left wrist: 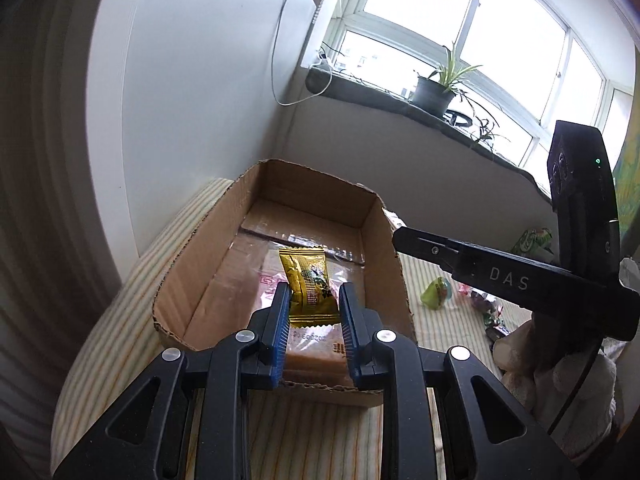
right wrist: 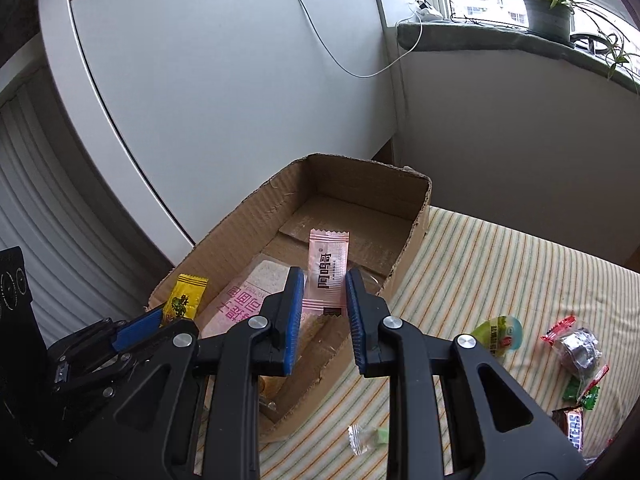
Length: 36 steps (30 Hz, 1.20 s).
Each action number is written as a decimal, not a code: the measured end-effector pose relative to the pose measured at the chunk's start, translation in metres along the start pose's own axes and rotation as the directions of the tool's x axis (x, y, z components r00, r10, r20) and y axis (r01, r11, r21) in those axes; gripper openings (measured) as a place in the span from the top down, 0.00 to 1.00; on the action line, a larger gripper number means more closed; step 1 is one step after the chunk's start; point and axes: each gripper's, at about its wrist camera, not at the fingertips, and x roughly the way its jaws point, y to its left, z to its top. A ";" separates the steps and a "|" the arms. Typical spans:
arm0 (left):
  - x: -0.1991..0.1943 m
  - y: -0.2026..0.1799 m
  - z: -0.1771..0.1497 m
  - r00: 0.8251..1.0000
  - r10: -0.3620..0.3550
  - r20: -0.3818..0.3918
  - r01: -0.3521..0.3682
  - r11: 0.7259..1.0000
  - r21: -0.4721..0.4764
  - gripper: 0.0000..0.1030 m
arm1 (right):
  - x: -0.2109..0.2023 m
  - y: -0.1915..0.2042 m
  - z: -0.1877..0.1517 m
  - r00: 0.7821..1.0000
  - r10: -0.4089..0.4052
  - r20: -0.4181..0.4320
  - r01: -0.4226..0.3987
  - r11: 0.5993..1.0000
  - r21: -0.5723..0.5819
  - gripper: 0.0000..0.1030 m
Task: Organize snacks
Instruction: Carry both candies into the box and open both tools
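Observation:
My left gripper (left wrist: 314, 292) is shut on a gold snack packet (left wrist: 308, 280) and holds it over the near end of an open cardboard box (left wrist: 384, 248). My right gripper (right wrist: 324, 276) is shut on a pink sachet (right wrist: 328, 264), above the same box (right wrist: 416, 216). A large clear packet with pink print (right wrist: 240, 296) lies on the box floor. In the right wrist view the left gripper (right wrist: 164, 316) shows at lower left with the yellow packet (right wrist: 186, 300). In the left wrist view the right gripper (left wrist: 404, 240) reaches in from the right.
The box rests on a striped cloth (right wrist: 500, 248). Loose snacks lie right of it: a green jelly cup (right wrist: 500, 334), a silver candy (right wrist: 576, 348), a Snickers bar (right wrist: 572, 424), a clear wrapper (right wrist: 364, 438). A white wall panel (right wrist: 240, 80) stands behind, a potted plant (left wrist: 434, 94) on the sill.

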 end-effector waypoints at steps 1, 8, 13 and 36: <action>0.001 0.002 0.001 1.000 0.003 0.001 -0.003 1.000 -0.004 0.78 | 0.003 0.000 0.001 1.000 -0.003 -0.004 0.003 1.000 0.000 0.78; 0.009 0.007 0.005 1.000 0.004 -0.014 -0.004 1.000 -0.016 0.78 | 0.015 0.001 0.003 1.000 -0.005 -0.017 0.005 1.000 -0.004 0.78; 0.011 0.009 0.006 1.000 0.006 -0.018 -0.007 1.000 -0.015 0.78 | 0.014 0.004 0.004 1.000 -0.009 -0.010 0.009 1.000 -0.018 0.78; -0.004 -0.003 -0.007 0.999 -0.039 -0.008 0.039 0.999 -0.001 0.66 | -0.059 -0.021 -0.016 0.996 -0.054 0.064 0.056 0.998 -0.032 0.35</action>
